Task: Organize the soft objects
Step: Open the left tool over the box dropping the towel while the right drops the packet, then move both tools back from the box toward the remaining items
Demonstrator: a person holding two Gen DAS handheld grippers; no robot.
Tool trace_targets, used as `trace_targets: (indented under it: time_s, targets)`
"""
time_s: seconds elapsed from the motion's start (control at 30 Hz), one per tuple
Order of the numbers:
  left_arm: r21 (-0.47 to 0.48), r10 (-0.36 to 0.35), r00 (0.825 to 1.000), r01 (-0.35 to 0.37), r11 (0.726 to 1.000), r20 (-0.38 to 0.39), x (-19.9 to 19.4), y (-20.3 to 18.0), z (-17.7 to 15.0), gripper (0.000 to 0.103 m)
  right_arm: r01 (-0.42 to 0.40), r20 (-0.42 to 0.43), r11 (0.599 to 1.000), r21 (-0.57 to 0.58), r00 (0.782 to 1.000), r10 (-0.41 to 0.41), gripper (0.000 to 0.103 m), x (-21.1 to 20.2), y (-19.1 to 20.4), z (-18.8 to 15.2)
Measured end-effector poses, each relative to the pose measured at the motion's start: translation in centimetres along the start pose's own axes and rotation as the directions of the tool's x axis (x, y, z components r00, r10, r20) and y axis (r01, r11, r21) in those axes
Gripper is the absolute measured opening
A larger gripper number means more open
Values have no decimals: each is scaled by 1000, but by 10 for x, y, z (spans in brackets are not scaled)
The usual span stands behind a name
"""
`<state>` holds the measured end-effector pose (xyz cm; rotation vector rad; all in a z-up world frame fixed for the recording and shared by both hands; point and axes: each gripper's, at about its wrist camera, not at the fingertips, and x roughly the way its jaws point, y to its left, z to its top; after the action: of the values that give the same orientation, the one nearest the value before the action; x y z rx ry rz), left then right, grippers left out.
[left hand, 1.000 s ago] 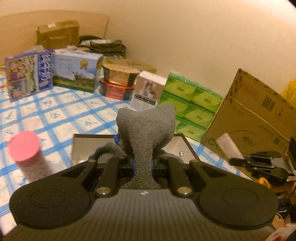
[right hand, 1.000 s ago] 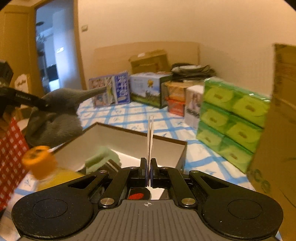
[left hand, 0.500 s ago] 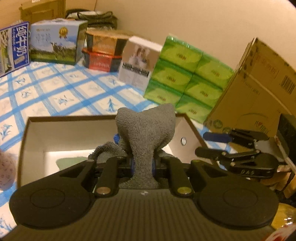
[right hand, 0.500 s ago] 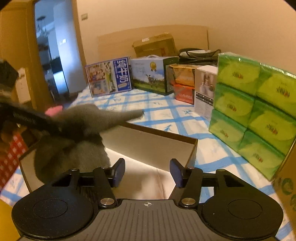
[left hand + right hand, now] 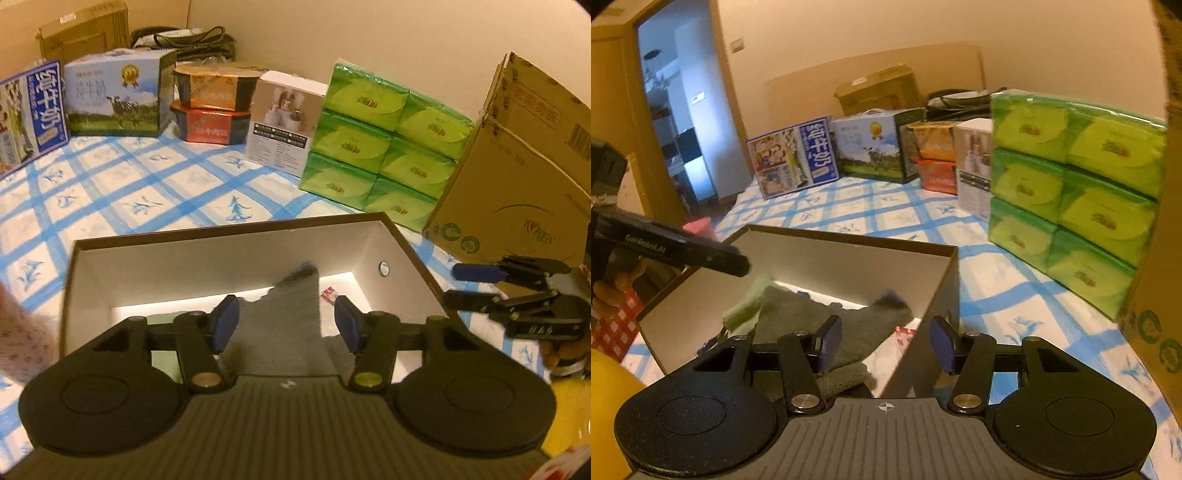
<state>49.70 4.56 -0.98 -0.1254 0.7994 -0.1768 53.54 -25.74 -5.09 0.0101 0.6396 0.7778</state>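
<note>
Grey cloth (image 5: pixel 284 328): released since earlier, now in box (image 5: pixel 221 236), long axis near-to-far. Left gripper (image 5: pixel 286 325), right gripper (image 5: pixel 884 341): both spread apart, empty.

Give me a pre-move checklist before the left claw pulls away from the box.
1. Left claw open: ok, its pads stand wide apart.
2. Grey cloth released into the brown box: ok, it lies inside, touching neither pad.
3. Cloth fully settled: cannot tell, its raised tip is blurred in the left wrist view.
4. Right claw empty and open: ok, nothing sits between its pads.
5. Right claw clear of the box: not ok, the box's near corner sits right in front of its open pads.
6. Green cloth also inside the box: ok, partly under the grey one.
</note>
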Motion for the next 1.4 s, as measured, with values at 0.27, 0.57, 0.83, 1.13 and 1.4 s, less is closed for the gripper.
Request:
trace_targets:
  time_s: [0.27, 0.57, 0.83, 1.13, 1.4]
  targets:
    - [13, 55, 998, -55, 998, 38, -58, 9, -18, 53, 63, 31, 997, 41, 997, -64, 53, -52, 11, -11]
    - [8, 102, 991, -103, 995, 91, -134, 8, -57, 53, 110, 101, 989, 99, 988, -120, 53, -129, 52, -34]
    - [-25, 121, 987, -119, 993, 108, -194, 4, -104, 54, 111, 173, 979, 171, 975, -141, 56, -191, 108, -72]
    - [-30, 139, 986, -137, 990, 93, -238, -7, -162, 54, 73, 212, 962, 264, 968, -131, 58, -229, 170, -113]
    - [-67, 114, 992, -111, 992, 48, -251, -19, -199, 54, 102, 117, 950, 294, 983, -141, 58, -226, 222, -144]
